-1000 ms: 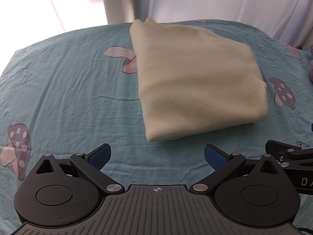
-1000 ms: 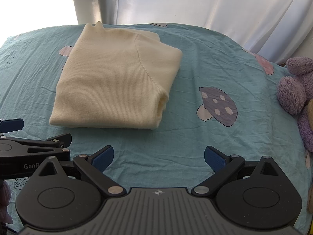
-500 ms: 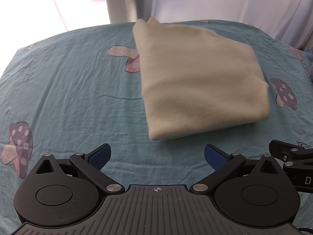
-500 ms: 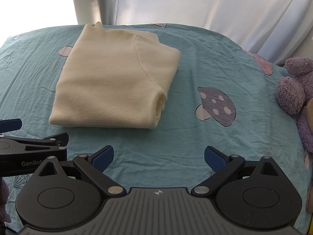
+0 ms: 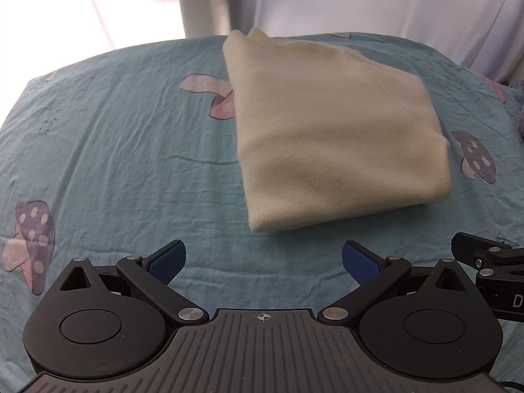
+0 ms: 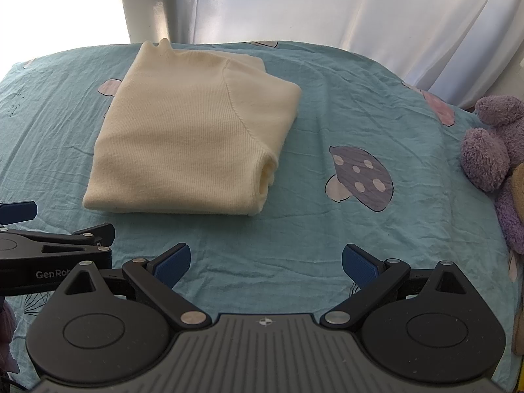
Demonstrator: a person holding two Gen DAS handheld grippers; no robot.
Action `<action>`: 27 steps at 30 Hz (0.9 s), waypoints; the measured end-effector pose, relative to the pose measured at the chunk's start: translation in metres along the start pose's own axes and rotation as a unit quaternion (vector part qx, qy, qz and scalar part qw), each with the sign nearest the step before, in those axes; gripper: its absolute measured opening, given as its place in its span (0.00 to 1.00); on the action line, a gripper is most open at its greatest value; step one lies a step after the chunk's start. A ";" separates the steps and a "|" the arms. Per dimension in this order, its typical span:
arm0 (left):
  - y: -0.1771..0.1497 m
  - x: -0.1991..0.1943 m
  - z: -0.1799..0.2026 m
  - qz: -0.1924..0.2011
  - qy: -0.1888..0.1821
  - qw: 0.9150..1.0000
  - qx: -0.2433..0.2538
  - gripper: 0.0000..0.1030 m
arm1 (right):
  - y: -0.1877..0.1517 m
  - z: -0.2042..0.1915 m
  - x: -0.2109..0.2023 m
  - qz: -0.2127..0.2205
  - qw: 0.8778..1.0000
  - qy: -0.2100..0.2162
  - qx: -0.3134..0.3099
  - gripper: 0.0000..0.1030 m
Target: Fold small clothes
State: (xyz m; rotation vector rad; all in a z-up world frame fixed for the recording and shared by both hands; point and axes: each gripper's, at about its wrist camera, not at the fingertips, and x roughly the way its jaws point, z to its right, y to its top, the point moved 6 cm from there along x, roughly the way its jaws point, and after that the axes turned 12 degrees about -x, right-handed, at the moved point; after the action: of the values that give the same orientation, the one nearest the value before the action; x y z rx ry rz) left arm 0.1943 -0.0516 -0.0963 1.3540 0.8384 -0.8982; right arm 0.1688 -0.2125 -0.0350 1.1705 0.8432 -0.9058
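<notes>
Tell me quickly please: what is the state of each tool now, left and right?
Left tool: open, holding nothing, short of the folded cream knitted sweater.
Right tool: open, holding nothing.

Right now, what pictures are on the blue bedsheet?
Spotted mushrooms on the bedsheet, clearest in the right wrist view.

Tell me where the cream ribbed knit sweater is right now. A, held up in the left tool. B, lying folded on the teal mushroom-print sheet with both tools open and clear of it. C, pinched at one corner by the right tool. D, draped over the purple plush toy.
B: the cream ribbed knit sweater lies folded on the teal mushroom-print sheet, and the left tool and right tool are open short of it.
</notes>
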 end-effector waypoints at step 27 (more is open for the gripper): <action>0.001 0.001 -0.001 -0.001 -0.008 1.000 0.003 1.00 | 0.001 -0.002 -0.002 0.003 1.000 -0.003 -0.001 0.96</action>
State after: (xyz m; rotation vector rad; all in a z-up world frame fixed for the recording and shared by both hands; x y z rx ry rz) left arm 0.1960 -0.0504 -0.0970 1.3513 0.8254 -0.9119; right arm 0.1691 -0.2104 -0.0327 1.1680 0.8358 -0.9020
